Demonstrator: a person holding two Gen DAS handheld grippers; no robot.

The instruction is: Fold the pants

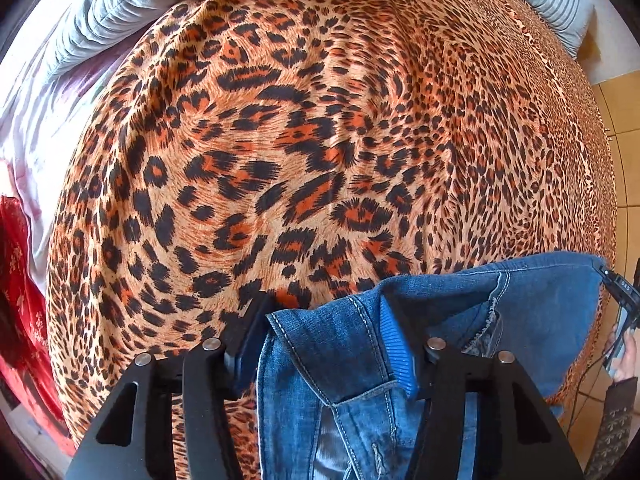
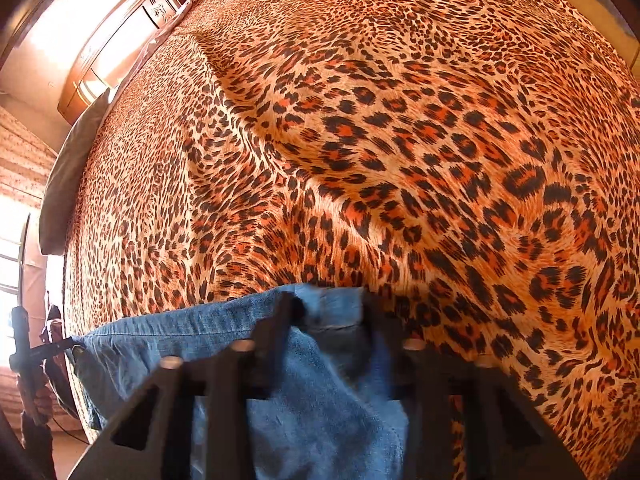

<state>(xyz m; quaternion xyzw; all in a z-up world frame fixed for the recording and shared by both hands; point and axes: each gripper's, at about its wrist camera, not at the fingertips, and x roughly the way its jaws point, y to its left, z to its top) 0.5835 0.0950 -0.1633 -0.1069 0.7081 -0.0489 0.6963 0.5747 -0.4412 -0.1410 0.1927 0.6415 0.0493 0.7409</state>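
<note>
On leopard-print bedspread (image 1: 320, 140), jeans (image 1: 344, 360) bunched between my grippers' fingers. Left gripper (image 1: 334, 332) half-closed, clamping waistband. Right gripper (image 2: 328, 320) blurred, fingers straddling denim; grip unconfirmed.

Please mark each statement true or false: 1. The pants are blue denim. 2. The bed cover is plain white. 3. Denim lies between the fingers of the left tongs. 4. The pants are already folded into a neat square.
1. True: the pants are blue denim.
2. False: the bed cover has a leopard print.
3. True: the left tongs have denim between their fingers.
4. False: the pants hang bunched at the edge of the bed, with the right tongs also on them.
</note>
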